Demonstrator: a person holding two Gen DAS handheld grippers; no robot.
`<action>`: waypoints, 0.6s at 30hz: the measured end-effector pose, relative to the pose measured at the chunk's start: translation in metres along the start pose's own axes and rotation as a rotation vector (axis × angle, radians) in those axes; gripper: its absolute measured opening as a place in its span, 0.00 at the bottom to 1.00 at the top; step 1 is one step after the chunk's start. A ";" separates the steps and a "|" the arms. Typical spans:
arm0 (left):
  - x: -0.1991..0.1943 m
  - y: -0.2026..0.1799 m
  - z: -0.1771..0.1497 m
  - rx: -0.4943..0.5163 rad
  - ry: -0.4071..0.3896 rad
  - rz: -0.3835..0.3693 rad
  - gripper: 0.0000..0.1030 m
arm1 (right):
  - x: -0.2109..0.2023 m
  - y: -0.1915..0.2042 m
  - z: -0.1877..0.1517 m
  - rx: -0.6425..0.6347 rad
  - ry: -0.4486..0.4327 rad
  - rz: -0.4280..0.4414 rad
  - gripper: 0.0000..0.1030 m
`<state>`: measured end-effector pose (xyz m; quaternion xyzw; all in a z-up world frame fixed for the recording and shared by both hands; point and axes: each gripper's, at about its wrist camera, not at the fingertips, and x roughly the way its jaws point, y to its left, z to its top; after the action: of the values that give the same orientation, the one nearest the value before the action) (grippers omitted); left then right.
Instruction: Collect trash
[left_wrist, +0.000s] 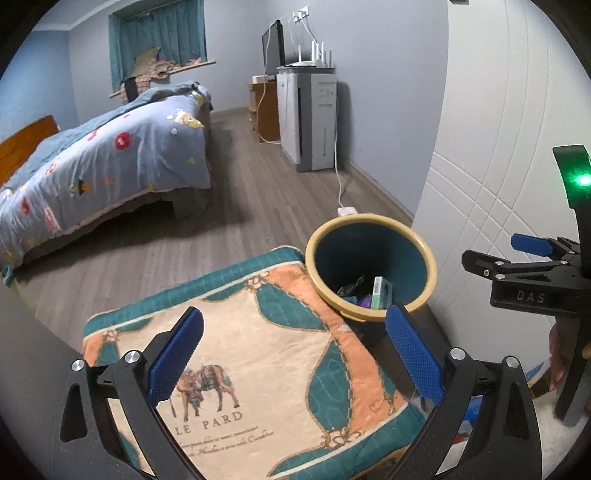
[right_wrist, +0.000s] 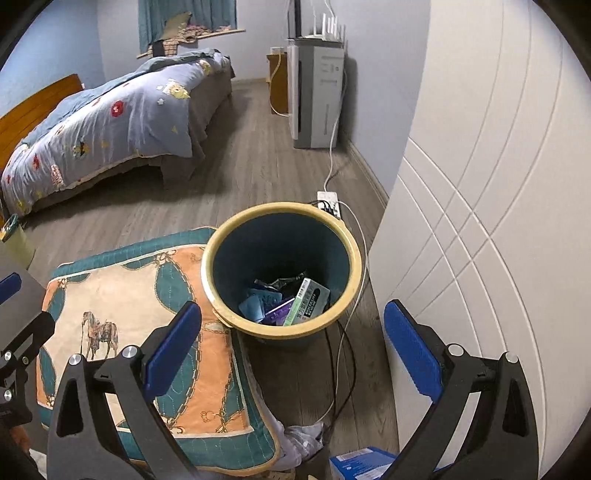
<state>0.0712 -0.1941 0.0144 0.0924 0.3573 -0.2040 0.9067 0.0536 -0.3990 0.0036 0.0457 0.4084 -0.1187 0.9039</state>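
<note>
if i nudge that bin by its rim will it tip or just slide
Probably tips fairly easily: the trash bin looks tall, widest at its yellow rim, and holds only a few boxes and wrappers, so it is likely light. The cushion touching its left side may brace it that way. On the smooth wood floor it could also slide.

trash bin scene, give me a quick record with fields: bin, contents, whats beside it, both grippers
bin: trash bin, yellow rim, teal inside, upright on the wood floor
contents: green and white box, blue packet, dark wrappers
beside bin: patterned cushion touching its side; white cabinet door on the other side
behind bin: power strip with cables
left gripper: open, empty, above the cushion
right gripper: open, empty, near the bin's rim
</note>
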 end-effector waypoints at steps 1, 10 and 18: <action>-0.001 0.001 0.000 -0.004 -0.001 -0.003 0.95 | 0.000 0.002 0.000 -0.008 -0.001 -0.002 0.94; -0.004 0.007 -0.002 -0.010 0.002 -0.003 0.95 | -0.005 0.007 -0.001 -0.020 -0.006 -0.011 0.94; -0.004 0.008 -0.003 -0.009 0.002 -0.005 0.95 | -0.004 0.005 -0.001 -0.013 -0.004 -0.010 0.94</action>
<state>0.0703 -0.1849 0.0154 0.0876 0.3596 -0.2045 0.9062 0.0516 -0.3929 0.0053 0.0374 0.4076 -0.1206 0.9044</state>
